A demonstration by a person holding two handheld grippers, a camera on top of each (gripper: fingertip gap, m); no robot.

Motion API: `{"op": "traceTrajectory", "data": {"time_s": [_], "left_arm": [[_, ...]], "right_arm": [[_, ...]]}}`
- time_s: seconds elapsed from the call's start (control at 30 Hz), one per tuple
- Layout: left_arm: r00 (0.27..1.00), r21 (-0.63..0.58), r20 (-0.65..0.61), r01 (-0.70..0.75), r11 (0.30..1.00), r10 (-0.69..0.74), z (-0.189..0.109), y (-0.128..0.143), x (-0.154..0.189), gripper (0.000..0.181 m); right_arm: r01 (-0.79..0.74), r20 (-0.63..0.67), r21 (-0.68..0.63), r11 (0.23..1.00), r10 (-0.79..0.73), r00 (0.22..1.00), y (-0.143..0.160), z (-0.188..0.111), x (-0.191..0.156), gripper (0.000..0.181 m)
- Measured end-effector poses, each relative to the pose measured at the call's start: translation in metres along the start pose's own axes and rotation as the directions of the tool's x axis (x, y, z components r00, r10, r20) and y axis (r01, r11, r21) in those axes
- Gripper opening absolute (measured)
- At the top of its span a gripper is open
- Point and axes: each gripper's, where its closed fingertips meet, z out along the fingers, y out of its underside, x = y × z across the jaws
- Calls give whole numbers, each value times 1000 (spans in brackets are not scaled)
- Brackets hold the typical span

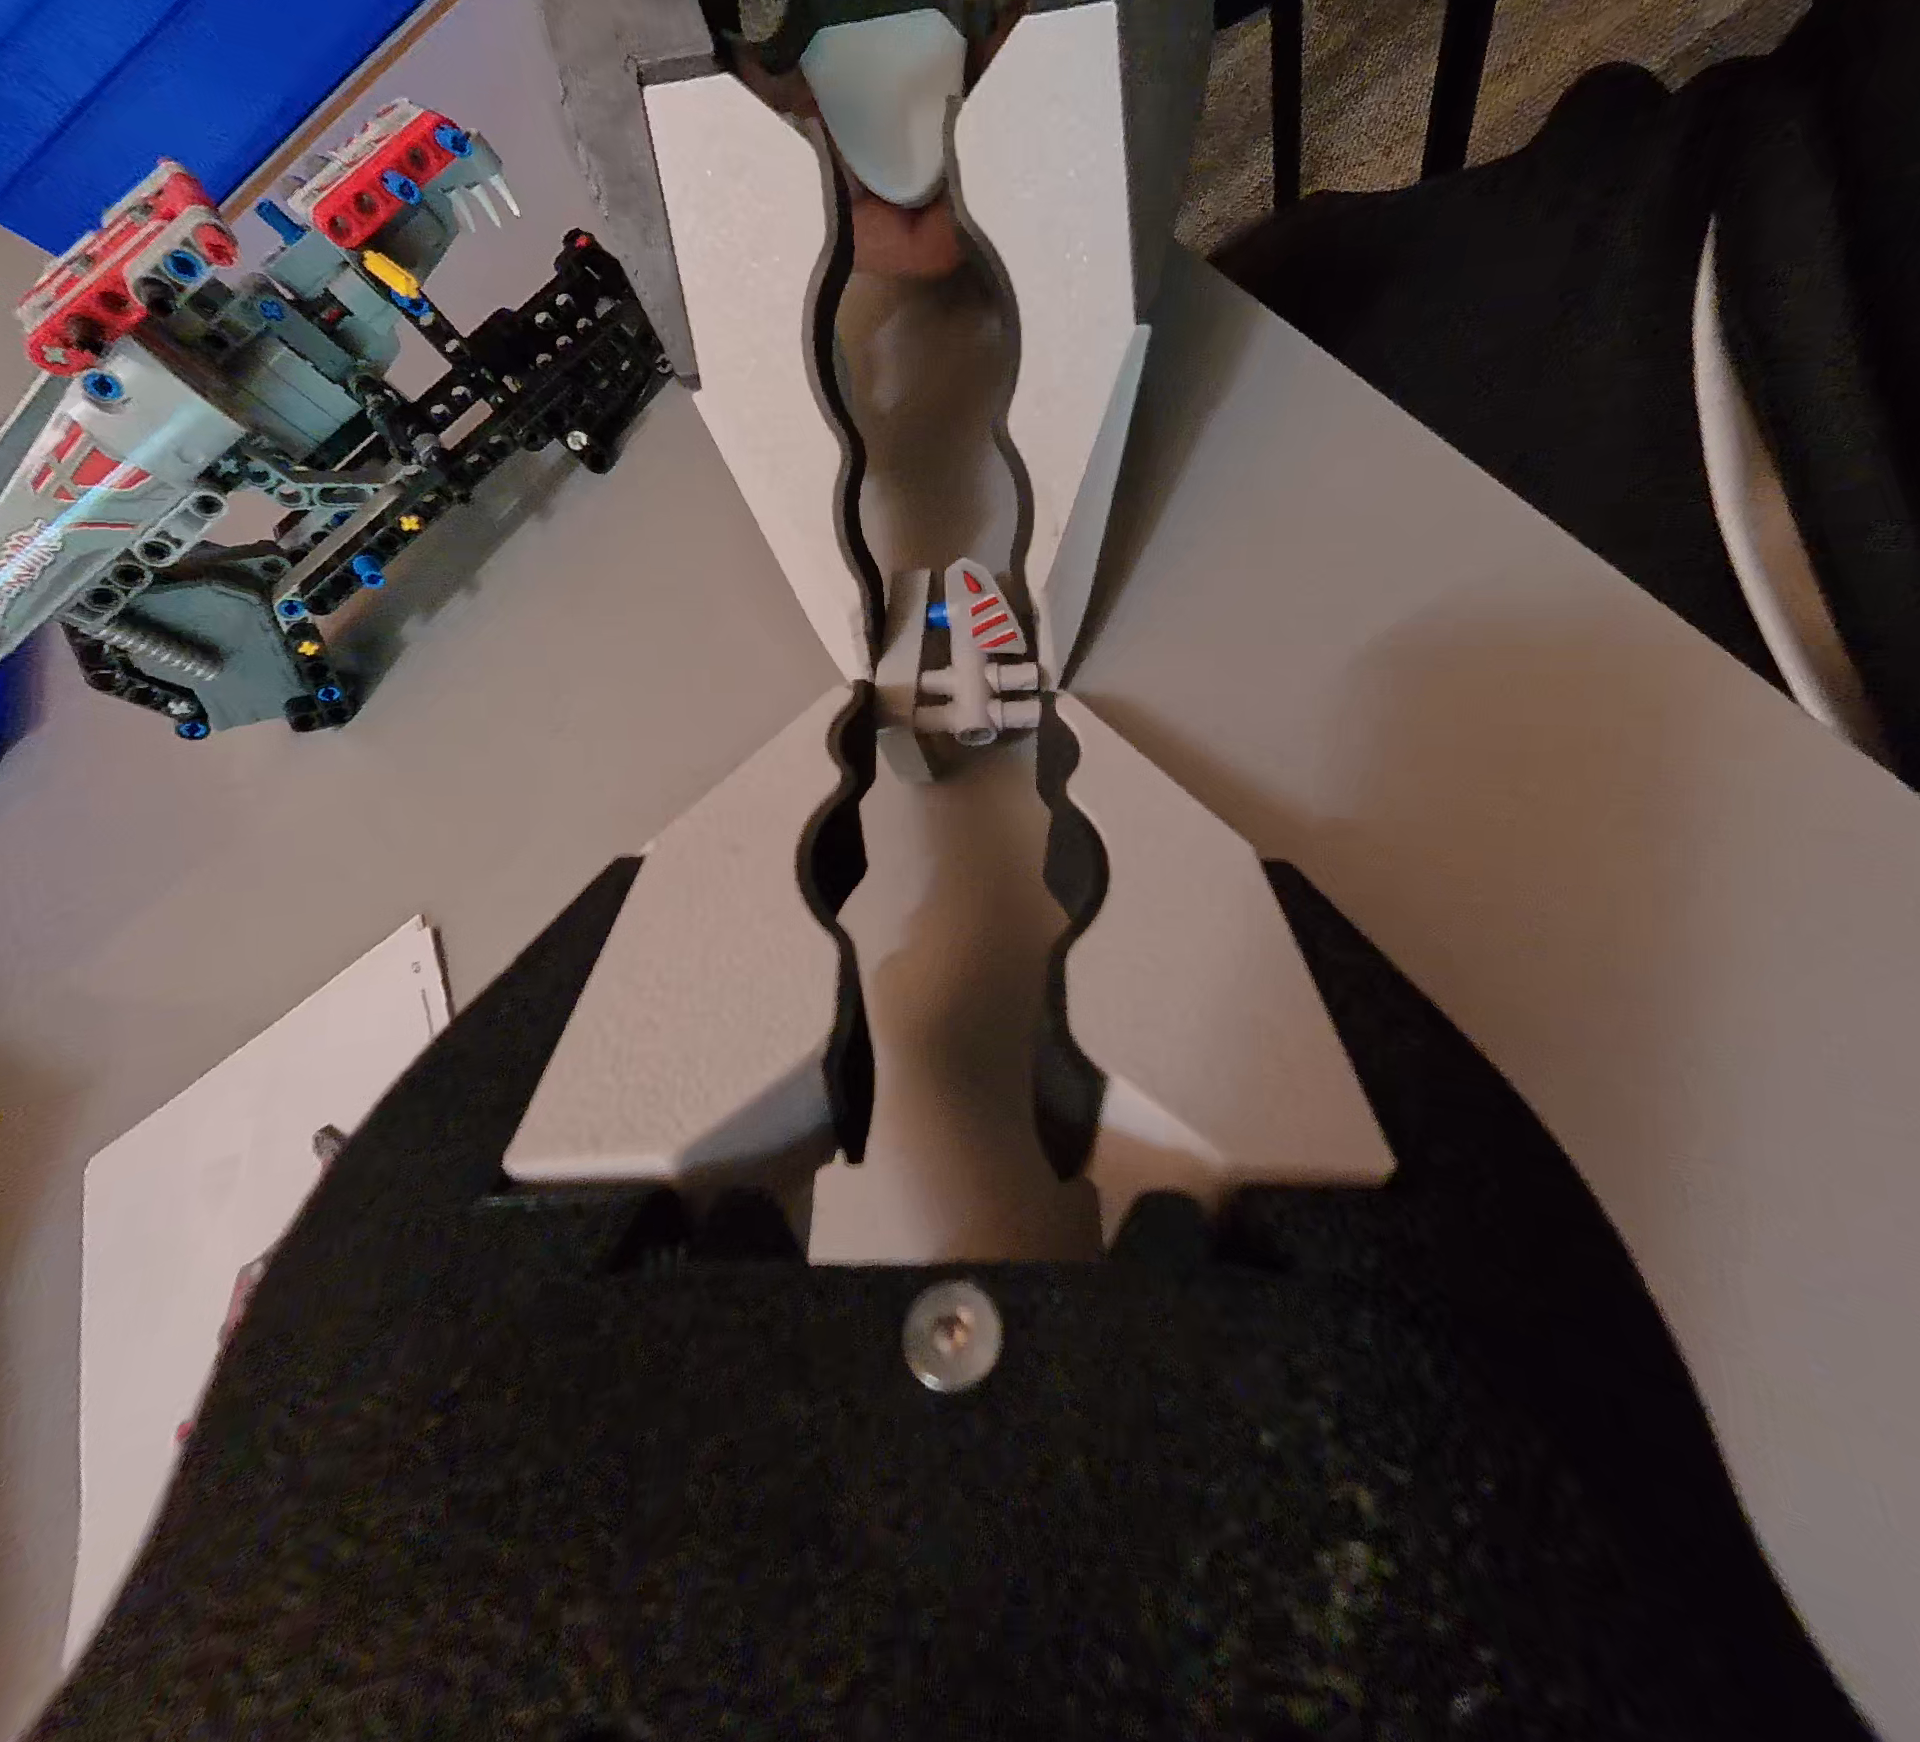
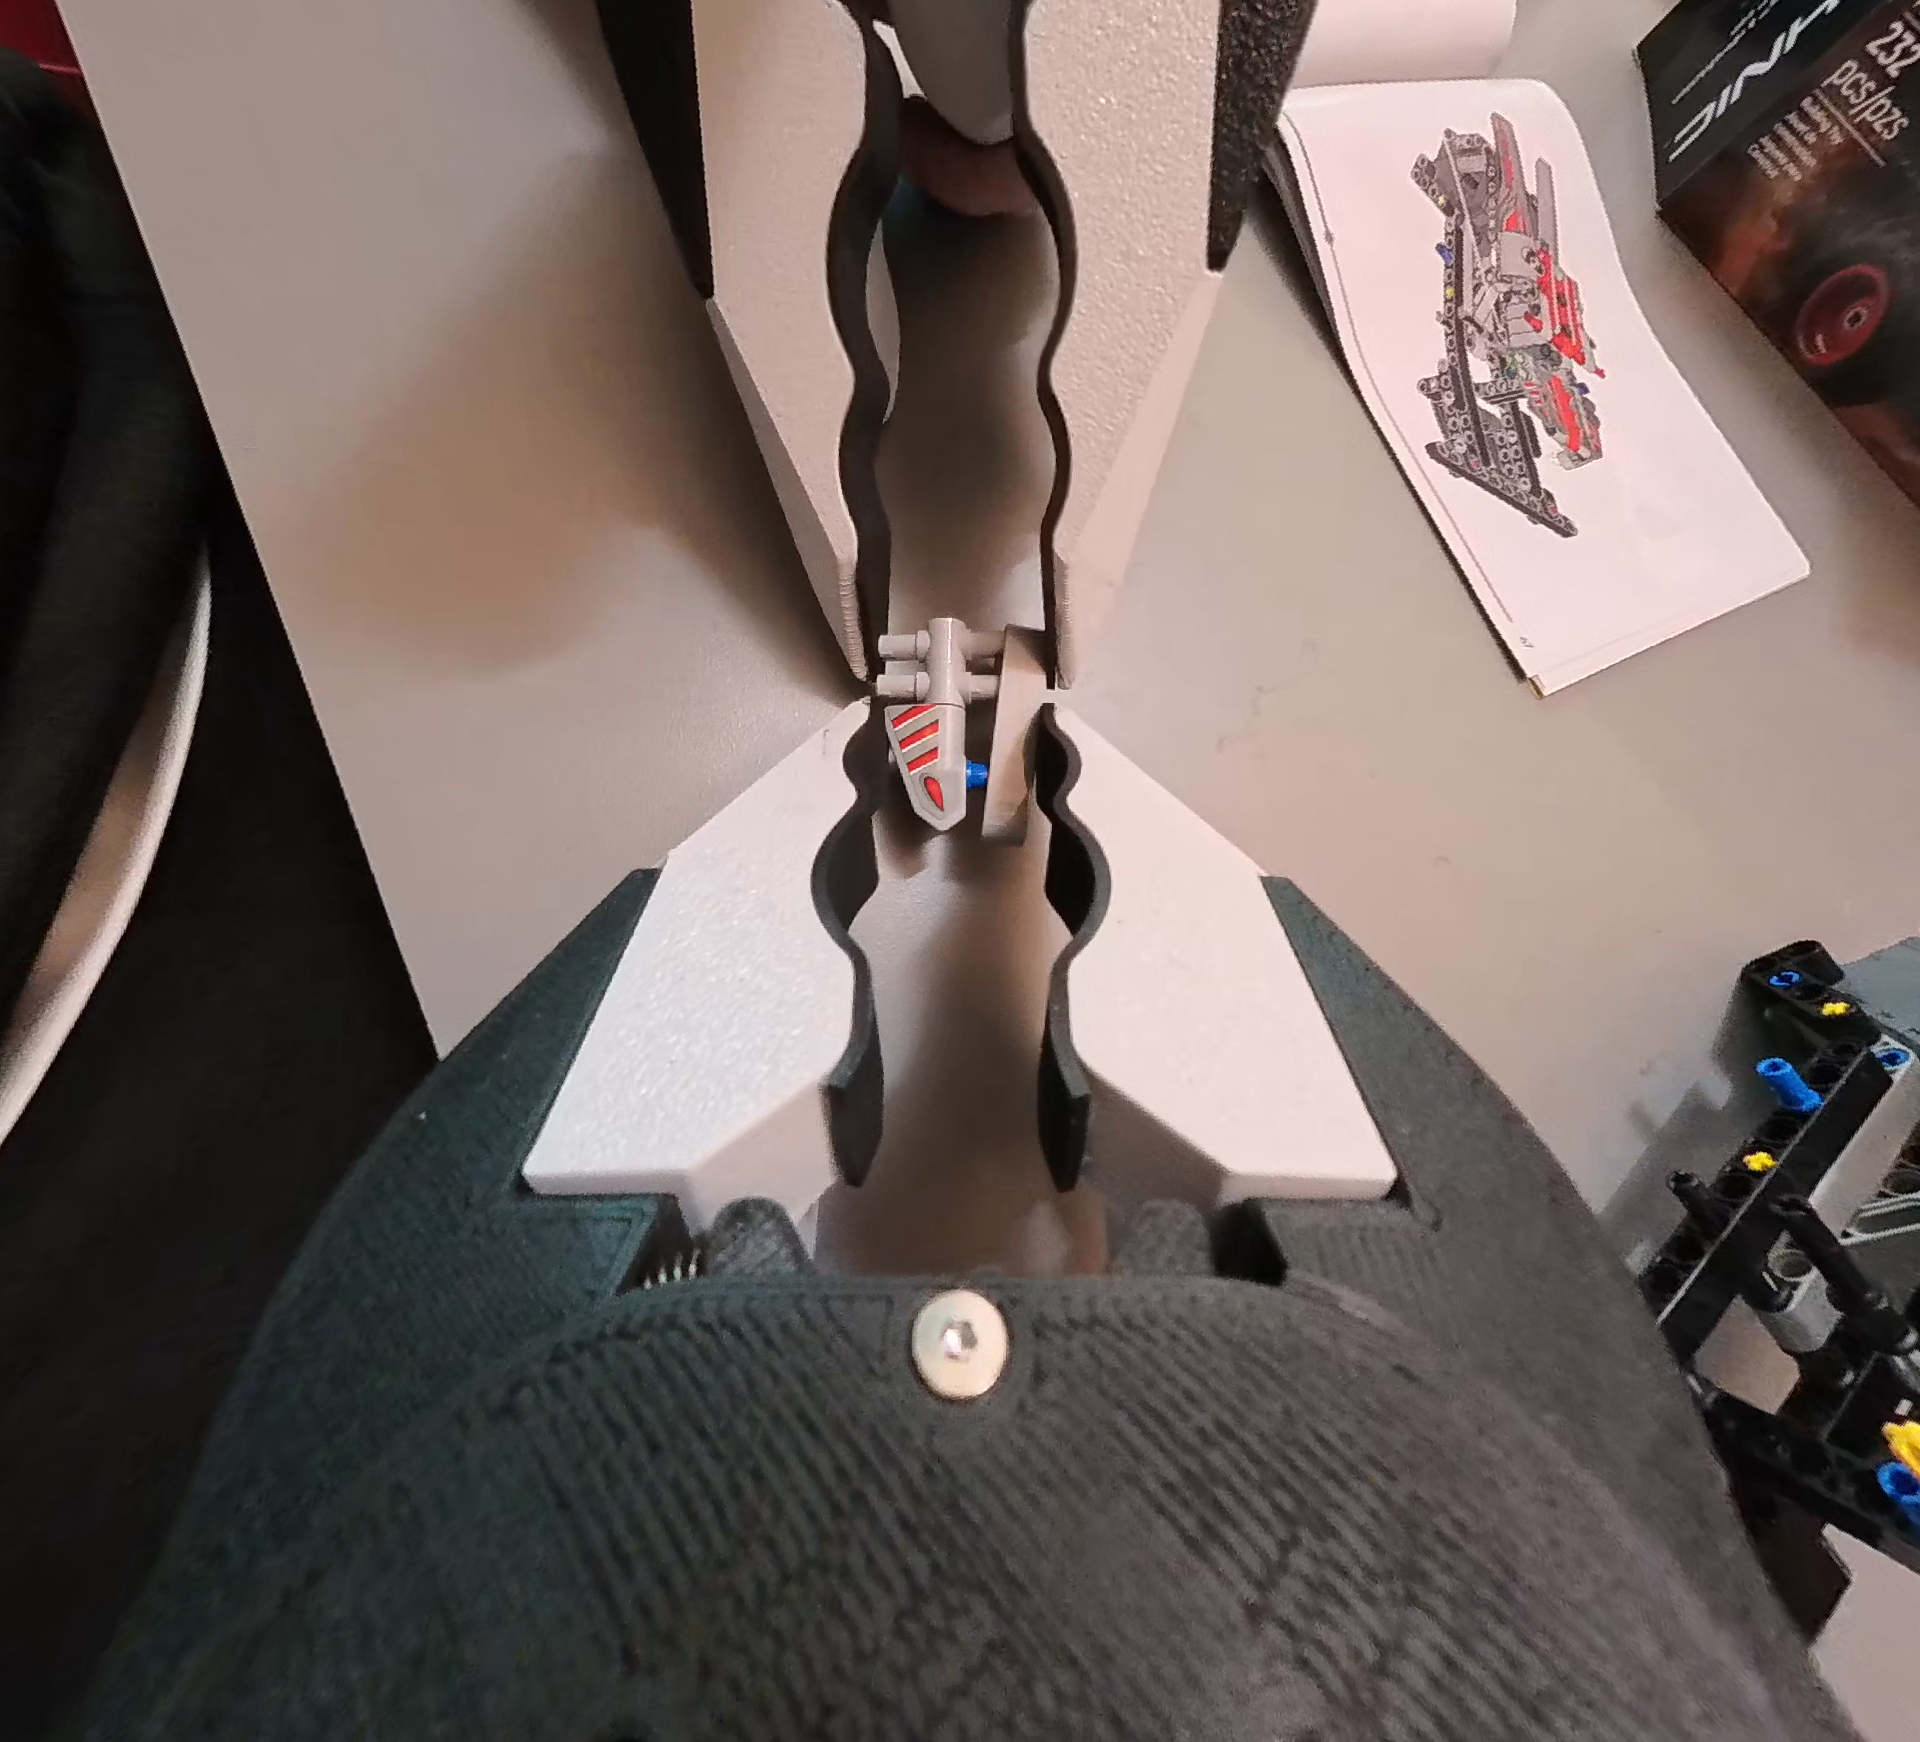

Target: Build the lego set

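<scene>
Both grippers meet tip to tip above the grey table (image 1: 540, 819), holding one small grey sub-assembly (image 1: 977, 690). It is a grey pin connector joined to a flat grey panel, with a red-striped pointed panel (image 1: 989, 620) and a blue pin (image 1: 938, 617). My left gripper (image 1: 956, 726) is closed on the connector end. My right gripper (image 2: 948, 728) is closed around the striped panel (image 2: 923, 757) and flat panel (image 2: 1003, 736). Each gripper also shows in the other's view, coming from the top (image 1: 956, 632) (image 2: 956, 653). The partly built red, grey and black model (image 1: 291, 445) stands left.
An open instruction booklet (image 2: 1538, 362) and the dark set box (image 2: 1808, 134) lie at the right of the right wrist view, with the model's black frame (image 2: 1808, 1204) at lower right. White paper (image 1: 260, 1173) lies near the left gripper. The table edge and a dark chair (image 1: 1558, 290) are close by. My left and right fingertips are right by each other.
</scene>
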Motion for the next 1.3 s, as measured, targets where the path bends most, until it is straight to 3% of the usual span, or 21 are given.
{"op": "traceTrajectory", "data": {"time_s": [0.27, 0.53, 1.13, 1.3], "left_arm": [[997, 28, 40, -64, 998, 63, -3, -2, -1, 29], [968, -41, 140, -206, 978, 210, 0, 2, -3, 29], [996, 4, 23, 90, 996, -90, -3, 0, -4, 29], [976, -15, -15, 216, 976, -216, -3, 0, 0, 42]], "right_arm": [[-20, 11, 2, 1000, 20, 1000, -1, 1, 1, 27], [-137, 122, -21, 990, 138, 983, 1, 2, -2, 27], [-82, 51, -12, 997, 83, 995, 1, 3, 2, 27], [-62, 29, -8, 998, 63, 998, 0, 2, 2, 27]]}}
